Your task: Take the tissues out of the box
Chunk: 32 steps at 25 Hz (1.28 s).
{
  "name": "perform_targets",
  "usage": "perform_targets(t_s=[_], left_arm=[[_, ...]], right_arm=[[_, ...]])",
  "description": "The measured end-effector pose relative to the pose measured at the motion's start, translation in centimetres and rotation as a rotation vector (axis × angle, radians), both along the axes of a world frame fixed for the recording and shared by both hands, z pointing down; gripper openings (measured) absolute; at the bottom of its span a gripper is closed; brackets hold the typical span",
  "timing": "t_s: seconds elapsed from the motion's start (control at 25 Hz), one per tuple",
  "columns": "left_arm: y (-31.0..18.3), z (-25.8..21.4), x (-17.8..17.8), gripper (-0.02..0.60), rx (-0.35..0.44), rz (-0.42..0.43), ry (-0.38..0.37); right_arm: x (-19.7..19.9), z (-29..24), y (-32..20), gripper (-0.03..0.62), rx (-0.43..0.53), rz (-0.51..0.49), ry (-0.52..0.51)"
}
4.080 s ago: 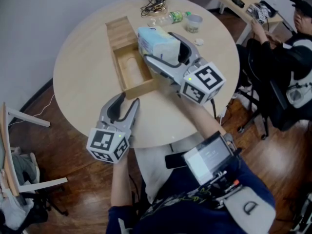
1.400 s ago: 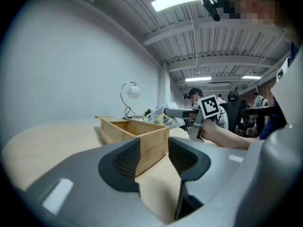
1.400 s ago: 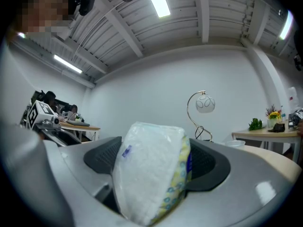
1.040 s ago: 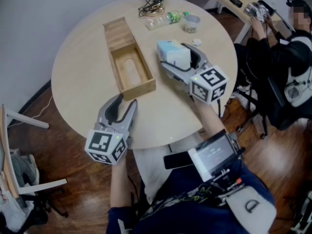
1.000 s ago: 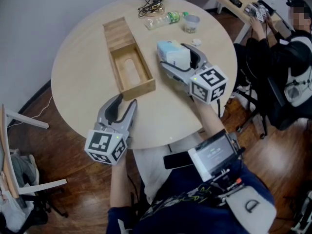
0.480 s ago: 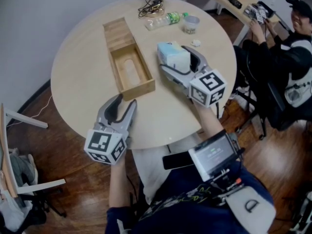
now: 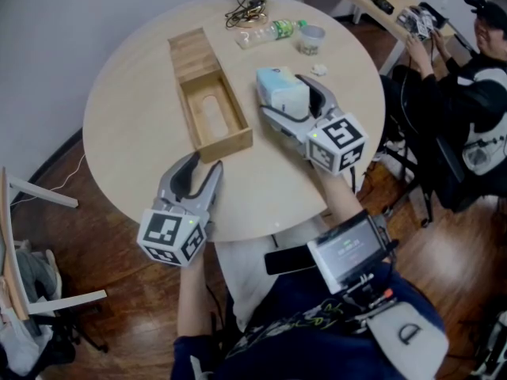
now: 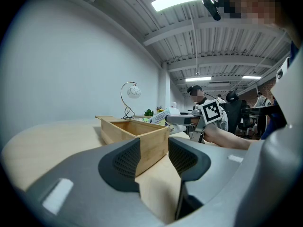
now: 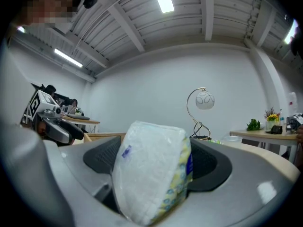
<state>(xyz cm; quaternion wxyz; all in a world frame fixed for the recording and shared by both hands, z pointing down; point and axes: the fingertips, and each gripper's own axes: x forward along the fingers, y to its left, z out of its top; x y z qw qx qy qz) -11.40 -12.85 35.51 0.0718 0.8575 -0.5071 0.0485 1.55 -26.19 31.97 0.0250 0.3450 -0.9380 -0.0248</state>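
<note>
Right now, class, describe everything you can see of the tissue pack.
The tissue pack is a soft white block in plastic wrap, with blue and yellow print along one end. It sits tilted between the right gripper's jaws, both pads pressing its sides, outside the wooden box, to its right over the round table.

No writing can be read anywhere: the tissue pack [image 9: 151,169] carries a small blue label too blurred to make out, the marker cubes [image 7: 169,236] bear only black-and-white square patterns, and the chest-mounted screen [image 7: 346,249] shows lines too small to read.
</note>
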Motion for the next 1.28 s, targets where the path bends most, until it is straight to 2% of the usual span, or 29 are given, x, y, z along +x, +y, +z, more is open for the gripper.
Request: perform_targets(t_s=[0.6, 1.28], left_arm=[[0.0, 0.0, 0.0, 0.192, -0.004, -0.003, 0.004], [0.1, 0.0, -0.1, 0.191, 0.003, 0.004, -0.007]], right_arm=[[-0.2, 1.4, -0.3, 0.428, 0.027, -0.011, 0.090], [-0.4, 2.3, -0.5, 0.430, 0.017, 0.024, 0.176]])
